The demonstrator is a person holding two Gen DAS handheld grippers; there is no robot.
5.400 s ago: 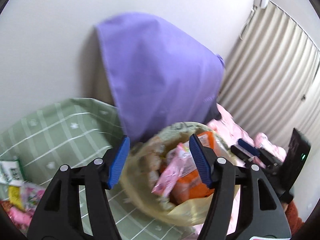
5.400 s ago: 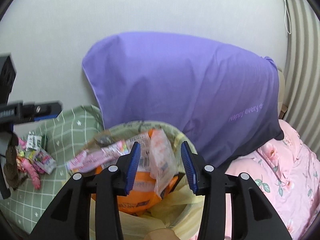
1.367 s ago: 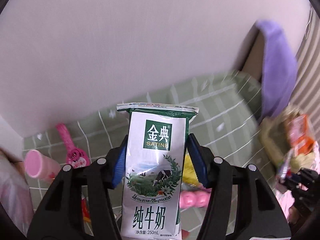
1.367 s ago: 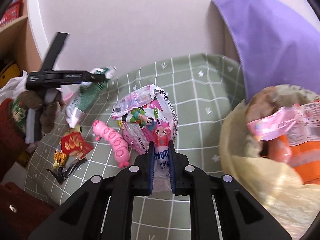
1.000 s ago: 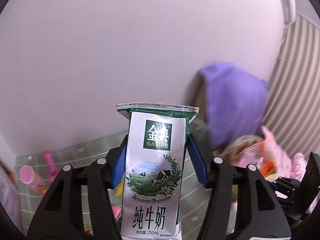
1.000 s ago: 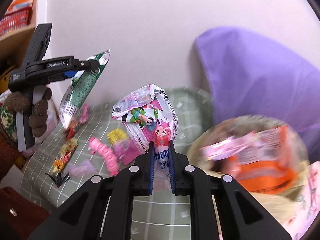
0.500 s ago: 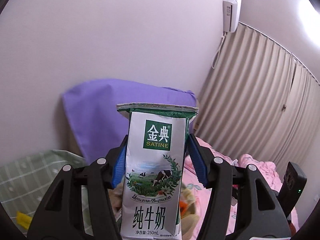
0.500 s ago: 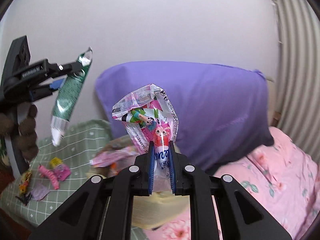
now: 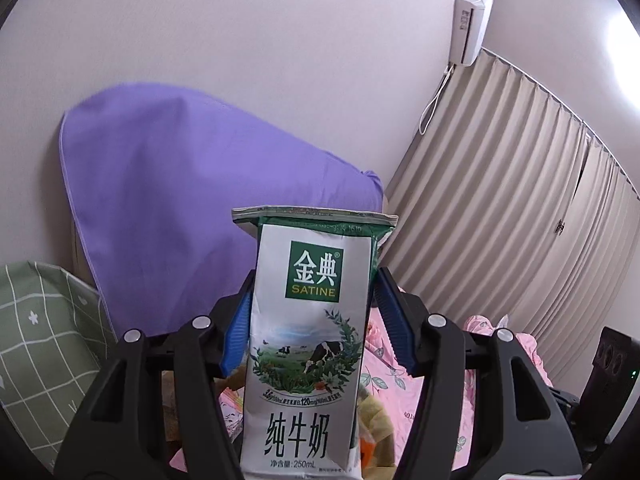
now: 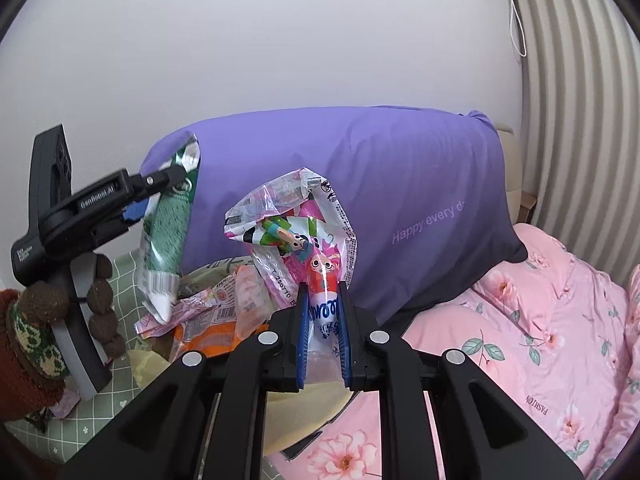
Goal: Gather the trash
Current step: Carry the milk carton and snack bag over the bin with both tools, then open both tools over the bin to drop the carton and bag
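two claws grip light, crushable trash: left claw [image 9: 312, 320] squeezes milk carton [image 9: 308, 344] mid-body; right claw [image 10: 324, 316] pinches crinkly wrapper [image 10: 296, 232] at its base.

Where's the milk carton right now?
The milk carton is clamped in the left tool, centre of the left wrist view; the right wrist view shows it at the left, hanging above the yellow trash bag beside the purple pillow.

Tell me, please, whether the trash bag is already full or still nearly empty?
Full: in the right wrist view, wrappers are heaped above the yellow trash bag rim, below the milk pouch.
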